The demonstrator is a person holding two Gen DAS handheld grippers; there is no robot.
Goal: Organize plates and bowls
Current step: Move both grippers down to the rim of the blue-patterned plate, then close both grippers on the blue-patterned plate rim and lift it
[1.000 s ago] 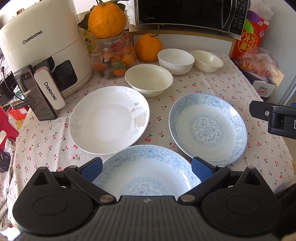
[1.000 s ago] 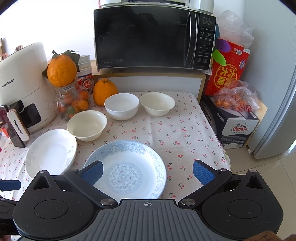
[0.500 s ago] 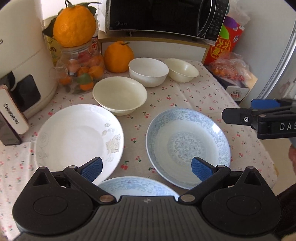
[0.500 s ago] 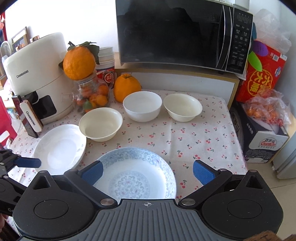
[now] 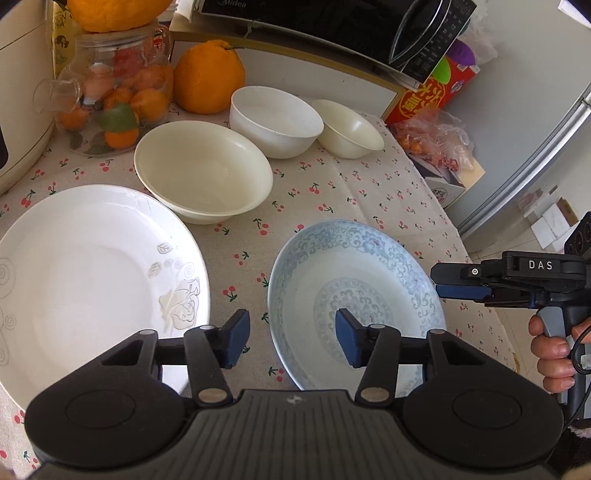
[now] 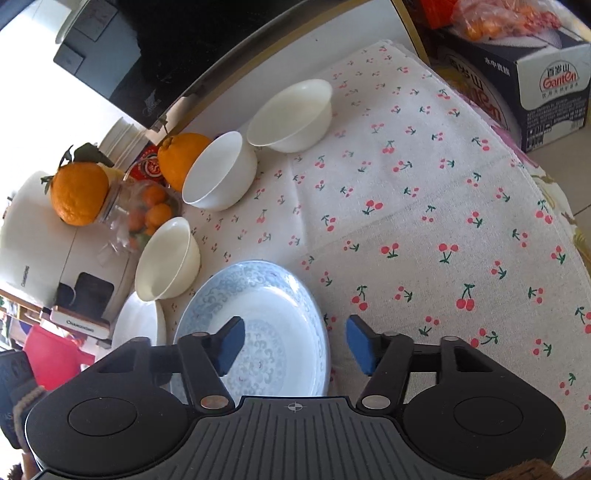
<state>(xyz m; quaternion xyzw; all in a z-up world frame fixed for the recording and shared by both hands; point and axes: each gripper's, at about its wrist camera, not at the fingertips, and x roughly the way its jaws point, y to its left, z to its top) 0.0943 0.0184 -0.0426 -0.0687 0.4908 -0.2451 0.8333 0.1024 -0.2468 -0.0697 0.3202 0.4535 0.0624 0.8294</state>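
Note:
A blue-patterned plate (image 5: 354, 295) (image 6: 258, 317) lies on the cherry-print cloth, right of a white plate (image 5: 92, 277) (image 6: 140, 325). Behind them stand a cream bowl (image 5: 203, 173) (image 6: 166, 262), a white bowl (image 5: 275, 118) (image 6: 218, 173) and a small cream bowl (image 5: 349, 133) (image 6: 291, 114). My left gripper (image 5: 291, 339) is closing, and its jaws straddle the blue plate's left rim without touching it. My right gripper (image 6: 295, 343) (image 5: 441, 282), rolled to one side, is closing too. The plate's right rim sits between its pads, which stay clear of it.
A white air fryer (image 6: 33, 236), a glass jar of small oranges (image 5: 114, 96), a big orange (image 5: 208, 77) and a microwave (image 5: 332, 22) line the back. A red box (image 5: 436, 92) and a carton (image 6: 535, 77) stand past the table's right edge (image 6: 561, 206).
Both grippers have moved forward and down to the blue plate, and both pairs of jaws have narrowed. The right view has rolled. The nearest blue plate has dropped out of the left view.

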